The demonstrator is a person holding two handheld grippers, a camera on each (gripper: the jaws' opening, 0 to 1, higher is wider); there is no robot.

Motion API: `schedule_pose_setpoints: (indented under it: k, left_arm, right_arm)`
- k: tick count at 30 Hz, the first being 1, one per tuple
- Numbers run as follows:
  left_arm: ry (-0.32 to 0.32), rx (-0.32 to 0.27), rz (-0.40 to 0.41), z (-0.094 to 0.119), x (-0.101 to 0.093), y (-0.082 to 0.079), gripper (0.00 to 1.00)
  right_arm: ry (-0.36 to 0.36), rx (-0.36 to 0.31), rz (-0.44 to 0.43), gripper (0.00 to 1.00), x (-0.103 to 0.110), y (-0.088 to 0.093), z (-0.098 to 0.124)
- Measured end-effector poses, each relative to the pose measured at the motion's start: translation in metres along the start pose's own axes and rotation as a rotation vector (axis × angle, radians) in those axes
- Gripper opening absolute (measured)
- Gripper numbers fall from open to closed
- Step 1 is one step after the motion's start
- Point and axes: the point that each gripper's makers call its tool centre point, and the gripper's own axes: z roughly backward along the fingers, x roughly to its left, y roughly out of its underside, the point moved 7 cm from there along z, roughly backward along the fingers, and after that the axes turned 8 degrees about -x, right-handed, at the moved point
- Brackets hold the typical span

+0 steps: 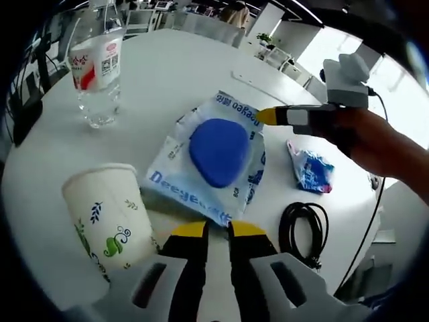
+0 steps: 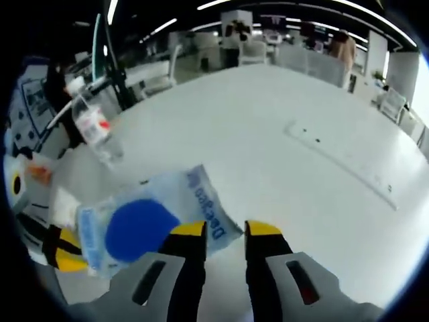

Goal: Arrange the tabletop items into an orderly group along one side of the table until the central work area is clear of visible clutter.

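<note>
An open office with rows of desks and chairs lies behind a round white table, which carries the scattered items.

In the left gripper view, a flat clear packet with blue lettering and a blue oval pad inside lies near the middle of the table. The left gripper sits low at the near edge of the picture, its yellow-tipped jaws a narrow gap apart with nothing between them, just short of the packet's near edge. To the near left stands a paper cup printed with green and blue leaf shapes, upright and close to the packet's corner. Farther off on the left stands a clear water bottle with a red and white label. To the right of the packet lies a small crumpled blue and white wrapper, and nearer than that a coiled black cable. The right gripper comes in from the right, held in a hand, with its yellow tip over the packet's far right edge (whether it touches the packet cannot be told).

In the right gripper view, the right gripper has its jaws spread a little, and the left one overlaps the packet at its lettered edge. The bottle appears tilted at the far left.
</note>
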Motion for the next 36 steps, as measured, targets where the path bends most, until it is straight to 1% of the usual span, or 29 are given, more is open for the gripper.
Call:
schedule_pose_setpoints:
  k: [3,5,7,9,12,15,21,28,31,33,36]
  left_arm:
    - [0.002,0.003,-0.005,0.000,0.000,-0.001,0.07]
    - [0.003,0.004,-0.008,-0.002,0.001,-0.002,0.05]
    - [0.006,0.004,-0.007,-0.003,0.001,-0.003,0.04]
    - [0.004,0.002,-0.008,-0.004,0.001,-0.004,0.03]
    - [0.011,-0.003,-0.007,-0.006,-0.001,-0.006,0.03]
    - [0.017,-0.006,-0.010,-0.009,-0.001,-0.008,0.02]
    - [0.023,-0.016,-0.010,-0.011,0.000,-0.015,0.01]
    - [0.029,-0.038,-0.011,-0.013,0.002,-0.025,0.00]
    - [0.036,-0.055,-0.011,-0.014,0.004,-0.032,0.00]
    - [0.040,-0.064,-0.012,-0.015,0.006,-0.039,0.00]
    - [0.042,-0.088,0.005,-0.016,0.010,-0.048,0.00]
  right_arm:
    - [0.008,0.018,0.023,0.11,-0.003,0.002,0.001]
    - [0.004,0.011,0.016,0.09,-0.003,0.002,0.002]
    - [0.003,0.010,0.035,0.05,-0.003,0.003,0.005]
    - [-0.002,0.012,0.059,0.03,-0.003,0.005,0.009]
    - [0.001,0.008,0.057,0.01,-0.007,0.008,0.017]
    - [0.006,0.007,0.054,0.00,-0.012,0.012,0.022]
    - [0.008,-0.018,0.043,0.00,-0.012,0.013,0.037]
    - [0.027,-0.058,0.034,0.00,-0.010,0.005,0.054]
    - [0.045,-0.081,0.017,0.00,-0.011,0.003,0.063]
    - [0.053,-0.081,0.032,0.00,-0.010,0.004,0.069]
    - [0.064,-0.093,0.029,0.00,-0.008,0.006,0.078]
